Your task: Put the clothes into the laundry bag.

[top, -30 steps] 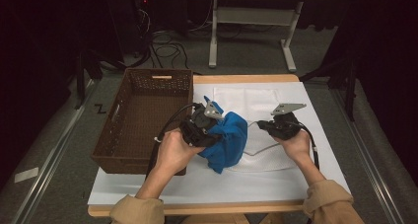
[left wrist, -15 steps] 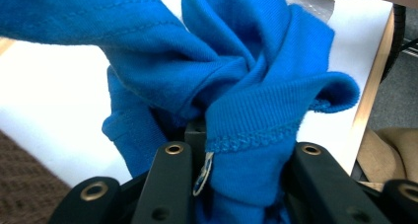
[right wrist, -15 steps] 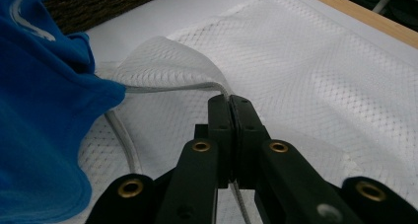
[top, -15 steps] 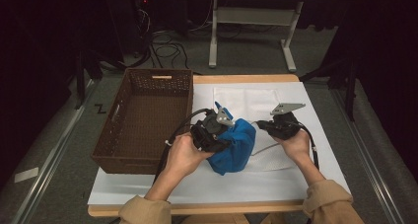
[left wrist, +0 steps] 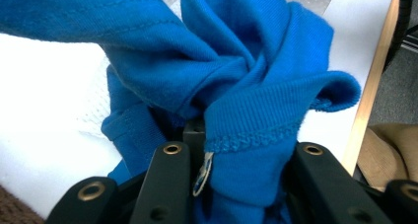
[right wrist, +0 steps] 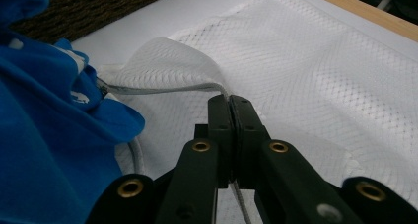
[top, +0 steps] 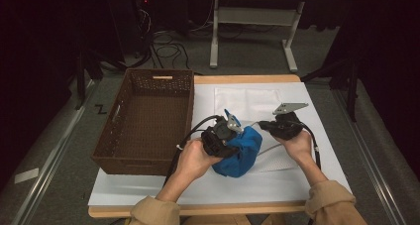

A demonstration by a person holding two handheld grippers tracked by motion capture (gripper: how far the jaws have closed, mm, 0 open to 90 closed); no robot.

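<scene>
Gripping blue cloth point(top: 237, 153) and mesh bag point(right wrist: 315, 71) — grippers point(top: 225, 136) point(top: 267, 127) over white table point(top: 148, 190), dark room.

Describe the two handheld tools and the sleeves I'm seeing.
Both the left tool and right tool are black, with brass-coloured rivets on the jaw links. The right one carries a grey three-cornered plate on top. Black cables trail from each. The person wears tan sleeves.

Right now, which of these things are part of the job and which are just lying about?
In use: bunched blue cloth garment, held by the left gripper; white mesh laundry bag, its edge pinched by the right gripper.

Lying about: brown woven basket; white table cover.
</scene>
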